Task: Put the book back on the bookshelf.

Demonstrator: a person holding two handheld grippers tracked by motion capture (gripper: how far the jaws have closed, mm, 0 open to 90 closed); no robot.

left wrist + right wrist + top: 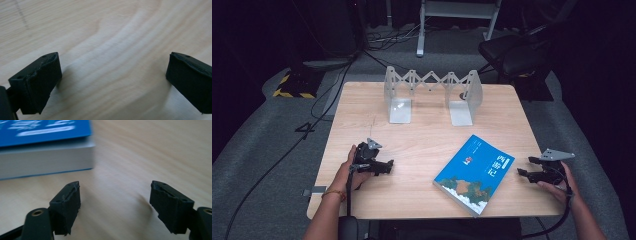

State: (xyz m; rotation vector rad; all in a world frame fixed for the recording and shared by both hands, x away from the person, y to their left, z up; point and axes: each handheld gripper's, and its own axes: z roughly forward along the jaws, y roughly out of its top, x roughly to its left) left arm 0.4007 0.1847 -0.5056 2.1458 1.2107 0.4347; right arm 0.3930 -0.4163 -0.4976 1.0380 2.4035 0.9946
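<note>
Black jaws of each hand-held gripper, left [113, 82] and right [115, 207], spread wide, empty, seemingly resting on the table [422, 140].

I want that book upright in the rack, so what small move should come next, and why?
Probably ease the right gripper leftward to the blue book. The book lies flat and untouched, nearer that gripper. Its jaws stand open with nothing between them, and the right gripper view shows the book's page edge just ahead. The expanding rack stands empty behind.
</note>
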